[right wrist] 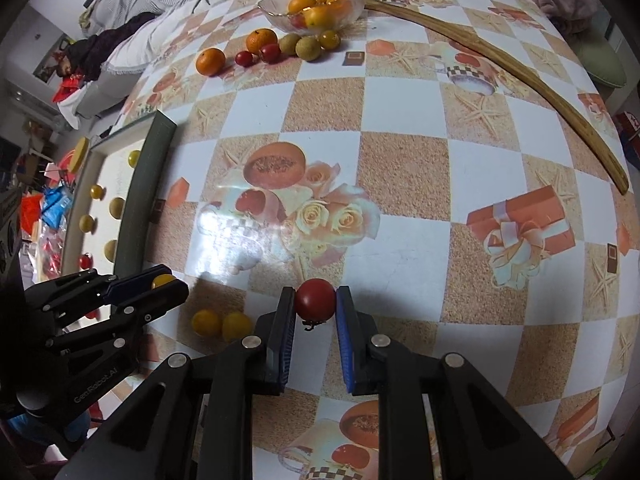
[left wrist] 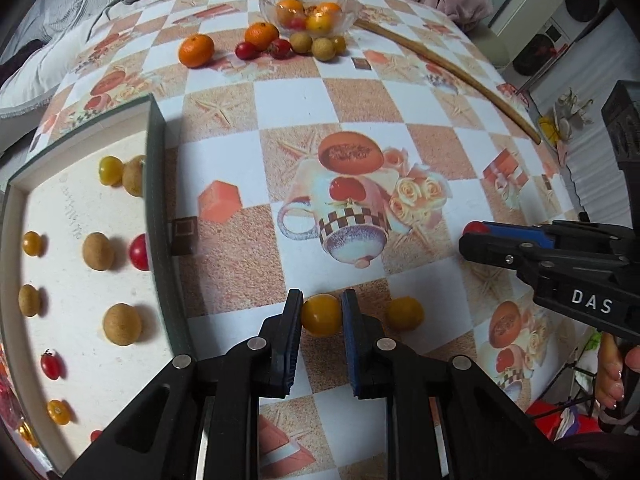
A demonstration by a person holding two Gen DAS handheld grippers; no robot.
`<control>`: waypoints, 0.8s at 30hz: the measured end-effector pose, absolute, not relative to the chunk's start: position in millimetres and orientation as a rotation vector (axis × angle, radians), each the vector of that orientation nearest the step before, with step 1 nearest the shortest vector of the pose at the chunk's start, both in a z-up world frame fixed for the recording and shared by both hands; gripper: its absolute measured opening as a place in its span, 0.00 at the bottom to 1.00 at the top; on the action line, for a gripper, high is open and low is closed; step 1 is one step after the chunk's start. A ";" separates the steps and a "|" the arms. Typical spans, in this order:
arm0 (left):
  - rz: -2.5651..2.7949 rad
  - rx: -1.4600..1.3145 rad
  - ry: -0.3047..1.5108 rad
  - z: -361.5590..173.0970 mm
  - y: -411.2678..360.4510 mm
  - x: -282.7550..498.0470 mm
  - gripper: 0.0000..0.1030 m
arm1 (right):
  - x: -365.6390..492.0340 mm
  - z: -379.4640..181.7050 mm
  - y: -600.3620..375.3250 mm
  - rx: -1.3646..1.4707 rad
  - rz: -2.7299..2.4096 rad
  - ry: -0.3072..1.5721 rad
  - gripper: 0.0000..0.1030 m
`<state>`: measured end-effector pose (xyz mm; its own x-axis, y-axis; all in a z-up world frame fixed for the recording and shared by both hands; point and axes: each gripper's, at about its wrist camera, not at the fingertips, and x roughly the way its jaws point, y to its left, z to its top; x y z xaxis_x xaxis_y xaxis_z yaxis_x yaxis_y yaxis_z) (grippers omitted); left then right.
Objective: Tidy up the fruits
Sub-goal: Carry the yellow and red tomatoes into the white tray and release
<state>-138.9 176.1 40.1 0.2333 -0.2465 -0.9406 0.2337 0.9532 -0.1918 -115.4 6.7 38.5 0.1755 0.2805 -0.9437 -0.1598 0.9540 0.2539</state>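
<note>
At far left stands the sorting tray (left wrist: 158,184), a shallow box with a dark green wall. On its pale floor we see small fruits laid out in spaced rows: yellow cherry tomatoes, tan longans, red cherry tomatoes.

Just right of the tray wall we hold the left gripper (left wrist: 321,316). Its jaws are narrowed on a yellow cherry tomato (left wrist: 321,315), with both pads touching its sides. In the right wrist view this tomato appears clear of the surface (right wrist: 400,160), though we cannot confirm the lift. Another yellow cherry tomato (left wrist: 405,313) lies on the surface just to the right; the right wrist view shows two loose yellow tomatoes there.

Further right, the right gripper (right wrist: 316,304) is closed to a narrow gap on a red cherry tomato (right wrist: 315,300), stem end toward the camera.

At the far edge of the surface stand a glass bowl (left wrist: 348,16) of fruit, a loose row of mandarins, red tomatoes and longans, and a long wooden stick (left wrist: 448,68).

We judge both fruits ready for placement. The governing relation: the tray lies to the left of both grippers, and the left gripper is the nearer, just beside the tray wall. The right gripper must cross the left gripper's position to reach it, so we would place the yellow tomato first.
</note>
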 end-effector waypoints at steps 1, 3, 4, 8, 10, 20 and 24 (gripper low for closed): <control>-0.327 -0.015 1.289 42.0 178.9 -139.0 0.20 | -115.2 40.0 8.4 0.102 0.317 1.358 0.21; -0.312 -0.027 1.276 47.4 185.7 -138.5 0.20 | -113.3 43.6 13.6 0.093 0.331 1.354 0.21; -0.301 -0.034 1.270 50.2 190.6 -138.6 0.20 | -113.4 45.3 16.4 0.090 0.335 1.352 0.21; -0.250 -0.065 1.242 61.2 214.3 -140.9 0.20 | -105.6 53.2 37.3 0.063 0.381 1.339 0.21; -0.221 -0.080 1.229 65.5 224.4 -141.2 0.20 | -102.0 56.5 47.9 0.051 0.406 1.332 0.21; -0.015 -0.157 1.175 69.6 304.8 -140.2 0.20 | -71.7 65.9 146.1 -0.017 0.609 1.307 0.21; 0.054 -0.181 1.176 60.1 330.5 -139.1 0.20 | -62.8 60.6 184.9 -0.035 0.665 1.314 0.21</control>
